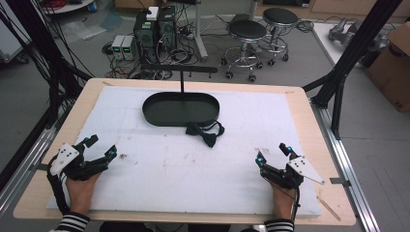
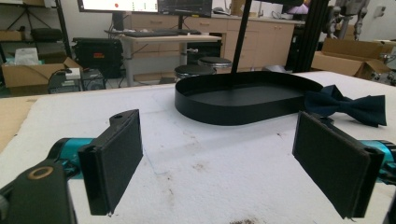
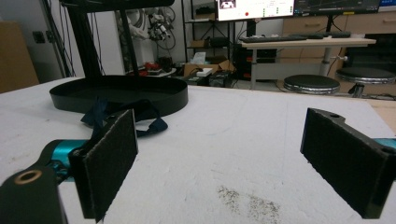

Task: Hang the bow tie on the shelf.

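Observation:
A dark navy bow tie with its strap lies on the white foam mat, just in front of a black oval tray that carries an upright T-shaped stand. The bow tie appears right of the tray in the left gripper view, and partly behind the left pad as the bow tie in the right gripper view. My left gripper rests open near the mat's front left. At the front right my right gripper is open too. Both hold nothing.
The white foam mat covers most of the wooden table. Black frame posts stand at the table's right and left sides. Stools, computers and cables sit on the floor beyond the far edge.

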The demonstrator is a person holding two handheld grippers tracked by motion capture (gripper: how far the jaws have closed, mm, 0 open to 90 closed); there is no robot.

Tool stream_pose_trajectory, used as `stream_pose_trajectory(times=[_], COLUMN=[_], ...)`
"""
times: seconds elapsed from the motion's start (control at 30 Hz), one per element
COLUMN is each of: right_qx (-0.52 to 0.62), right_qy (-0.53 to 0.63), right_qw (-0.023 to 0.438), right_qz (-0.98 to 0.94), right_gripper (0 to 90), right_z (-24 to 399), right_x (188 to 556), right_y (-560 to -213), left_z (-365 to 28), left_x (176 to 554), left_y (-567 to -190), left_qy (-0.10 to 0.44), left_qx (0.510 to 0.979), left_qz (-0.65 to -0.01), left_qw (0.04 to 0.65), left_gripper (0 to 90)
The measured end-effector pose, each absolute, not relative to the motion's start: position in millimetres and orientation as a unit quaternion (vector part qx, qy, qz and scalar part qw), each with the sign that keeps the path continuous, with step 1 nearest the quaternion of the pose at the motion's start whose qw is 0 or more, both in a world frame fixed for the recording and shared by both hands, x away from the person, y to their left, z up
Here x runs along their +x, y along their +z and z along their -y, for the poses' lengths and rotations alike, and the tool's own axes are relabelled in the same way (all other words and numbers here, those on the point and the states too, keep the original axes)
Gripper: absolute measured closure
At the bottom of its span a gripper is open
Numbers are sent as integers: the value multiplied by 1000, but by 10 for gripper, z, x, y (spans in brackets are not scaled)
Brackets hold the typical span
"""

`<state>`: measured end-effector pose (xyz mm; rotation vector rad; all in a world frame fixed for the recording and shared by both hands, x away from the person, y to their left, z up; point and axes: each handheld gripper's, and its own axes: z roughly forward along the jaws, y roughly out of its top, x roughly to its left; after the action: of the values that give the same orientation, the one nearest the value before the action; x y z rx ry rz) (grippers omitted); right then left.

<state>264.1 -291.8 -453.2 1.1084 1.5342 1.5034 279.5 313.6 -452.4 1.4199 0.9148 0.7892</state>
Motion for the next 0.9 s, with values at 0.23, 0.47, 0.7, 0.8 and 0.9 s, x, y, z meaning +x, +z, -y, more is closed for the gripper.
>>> stream_pose_trajectory(times=[0.23,0.47,0.7,0.8,0.9], right_qx=[432,434,428,422,417], right_qy=[581,577,574,572,569], right_qw=[355,364,362,363,366], right_qz=[-592,-588,-596,-602,-607], right_gripper=[101,101,101,101,101], right_z=[2923,2914,2899,2887,2876], right_x=[2646,2646,2639,2637,2637], right_y=[-4531,-4529,-4528,-4526,-4525], left_z=[-3125,-3124,-3127,-3123,-3126], left_x=[2792,2791,2793,2792,2792], left_y=[-4524,-4525,-4525,-4525,-4525], left_qy=[343,342,342,342,342], left_qx=[613,612,611,611,611], left_qz=[-391,-392,-393,-392,-392], left_qw=[595,596,596,597,596], left_gripper=[163,163,163,163,163])
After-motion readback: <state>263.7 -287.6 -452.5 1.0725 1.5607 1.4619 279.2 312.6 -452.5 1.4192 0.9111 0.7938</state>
